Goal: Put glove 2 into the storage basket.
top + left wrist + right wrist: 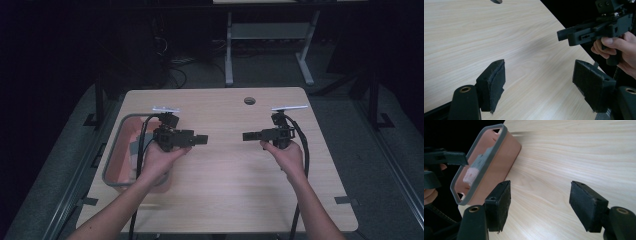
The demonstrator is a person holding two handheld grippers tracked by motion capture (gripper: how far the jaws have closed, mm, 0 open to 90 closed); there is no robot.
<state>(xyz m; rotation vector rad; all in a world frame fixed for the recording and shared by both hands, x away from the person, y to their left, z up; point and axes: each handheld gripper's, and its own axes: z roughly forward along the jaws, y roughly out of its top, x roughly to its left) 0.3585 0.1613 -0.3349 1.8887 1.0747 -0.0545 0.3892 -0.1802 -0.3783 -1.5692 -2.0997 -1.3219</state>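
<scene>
No legible text, apparently.

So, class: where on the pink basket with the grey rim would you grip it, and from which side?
Grip the grey rim of the pink basket on its long side facing the table's middle, coming from above. The rim is thin and raised, so one jaw could go inside and one outside. The left tongs, open and empty, are nearest. What lies inside is unclear.

Matt pale wood-grain table (225, 175); smooth plastic bin (499, 162), grey-rimmed; rough black foam-like tool pads (504, 205)
</scene>
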